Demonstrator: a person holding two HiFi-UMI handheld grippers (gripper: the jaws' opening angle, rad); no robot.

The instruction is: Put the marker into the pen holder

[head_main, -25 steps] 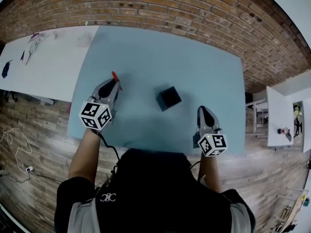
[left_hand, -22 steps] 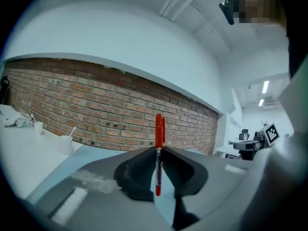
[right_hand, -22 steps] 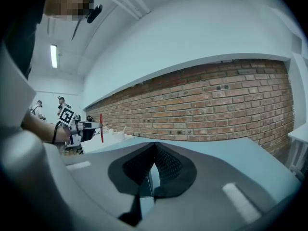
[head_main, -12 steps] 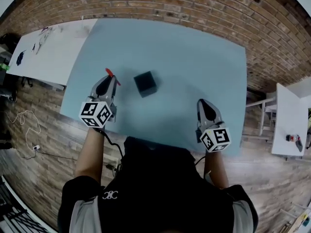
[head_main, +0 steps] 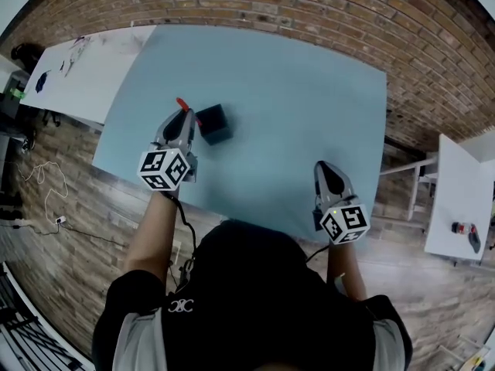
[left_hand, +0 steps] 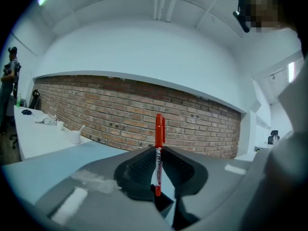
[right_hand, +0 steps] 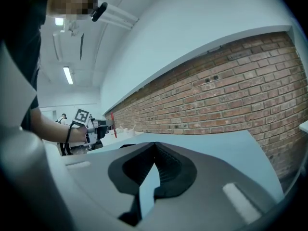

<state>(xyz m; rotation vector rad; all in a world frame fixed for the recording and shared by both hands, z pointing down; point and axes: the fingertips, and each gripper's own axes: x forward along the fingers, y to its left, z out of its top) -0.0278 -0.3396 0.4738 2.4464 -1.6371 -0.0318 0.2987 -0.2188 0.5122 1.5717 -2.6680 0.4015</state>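
**A:** quick q, where's the marker [left_hand: 159, 134] rn?

**B:** pinched in the left gripper [head_main: 186, 116]. jaws are narrow, clamped on the barrel, and the red cap pokes out past the tips. in the left gripper view it stands upright, pointing straight at 12.

**A:** and the pen holder [head_main: 213, 124]?

**B:** black cube on the blue counter [head_main: 309, 83], just beside the left jaws, approx 4 o'clock of the marker's cap in the head view. marker isn't in it. can't tell if they touch tho.

**A:** other side?

**B:** right gripper [head_main: 326, 173] is well apart, approx 4 o'clock from the holder, near the counter's front edge. jaws closed together w/ nothing between them, only counter showing thru the gap below the tips.
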